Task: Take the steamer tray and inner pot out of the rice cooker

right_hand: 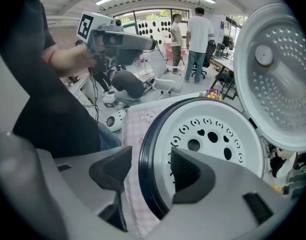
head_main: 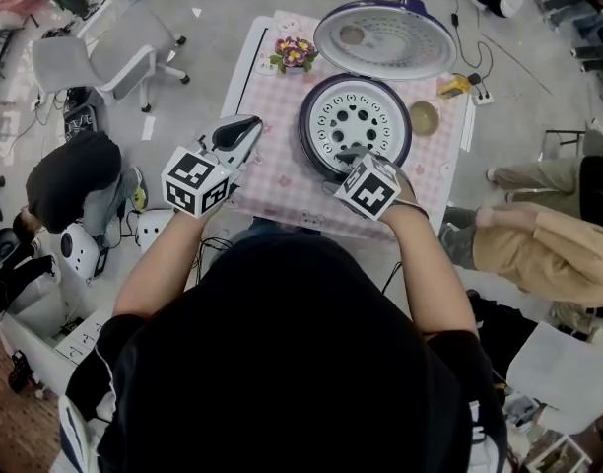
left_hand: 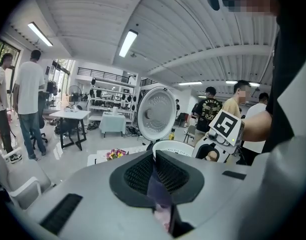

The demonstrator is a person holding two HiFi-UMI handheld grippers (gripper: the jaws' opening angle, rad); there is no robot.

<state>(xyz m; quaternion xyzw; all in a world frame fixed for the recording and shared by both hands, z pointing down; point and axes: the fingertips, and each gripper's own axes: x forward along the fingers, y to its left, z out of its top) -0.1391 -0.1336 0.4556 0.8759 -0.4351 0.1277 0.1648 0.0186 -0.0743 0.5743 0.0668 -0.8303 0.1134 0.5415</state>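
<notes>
The rice cooker [head_main: 311,136] stands open on the pink checked table, its lid [head_main: 385,37] tipped back. A white steamer tray [head_main: 353,121] with round holes fills its mouth and hides the inner pot. My right gripper [head_main: 353,158] points steeply down at the cooker's near rim. In the right gripper view its jaws are open and straddle the dark rim [right_hand: 144,159], one outside and one over the tray [right_hand: 218,134], gripper [right_hand: 150,171] holding nothing. My left gripper [head_main: 252,123] hovers over the table left of the cooker, shut and empty [left_hand: 155,176].
A small pot of flowers [head_main: 294,54] sits at the table's back left, a tan bowl [head_main: 424,118] and a yellow object [head_main: 453,87] right of the cooker. A grey chair [head_main: 104,52] stands left of the table, and a seated person [head_main: 548,244] is close on the right.
</notes>
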